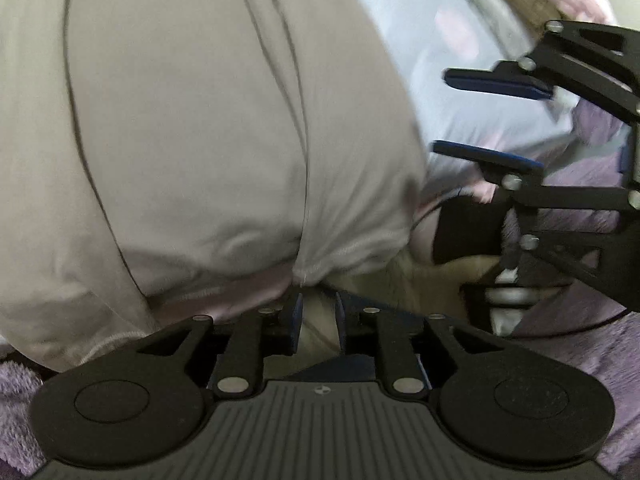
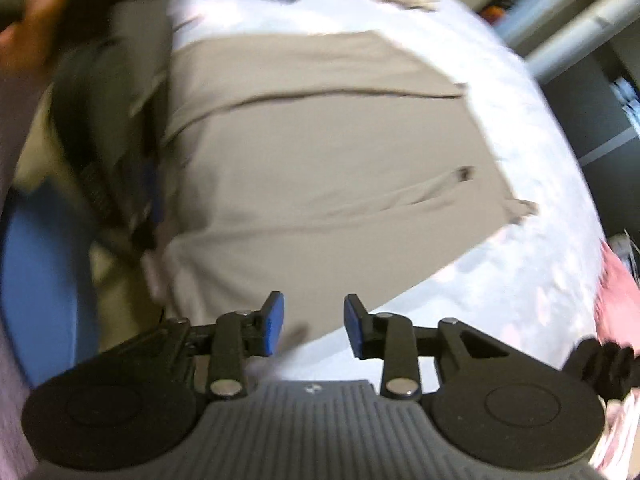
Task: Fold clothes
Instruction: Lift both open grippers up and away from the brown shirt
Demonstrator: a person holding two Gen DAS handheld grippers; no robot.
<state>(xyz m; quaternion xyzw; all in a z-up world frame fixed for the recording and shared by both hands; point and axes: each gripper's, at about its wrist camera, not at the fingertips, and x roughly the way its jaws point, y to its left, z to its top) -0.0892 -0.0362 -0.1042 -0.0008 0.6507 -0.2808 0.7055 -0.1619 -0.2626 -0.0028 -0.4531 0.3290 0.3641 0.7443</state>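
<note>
A beige garment point(image 1: 200, 120) fills most of the left wrist view, bulging up close with seams running down it. In the right wrist view the same garment point(image 2: 320, 152) lies folded flat on a white flowered sheet point(image 2: 520, 240). My left gripper point(image 1: 318, 320) sits at the garment's near hem, its blue pads a narrow gap apart with beige cloth showing in the gap. My right gripper point(image 2: 314, 322) hangs over the garment's near edge, open, with nothing between its blue pads. The right gripper point(image 1: 440, 111) also shows wide open beside the garment.
A fuzzy purple blanket point(image 1: 580, 360) lies under the sheet's edge. A blue shape point(image 2: 40, 280) and a person's hand point(image 2: 24, 32) are at the left. Pink cloth point(image 2: 616, 300) lies at the right, with dark shelving point(image 2: 580, 80) beyond.
</note>
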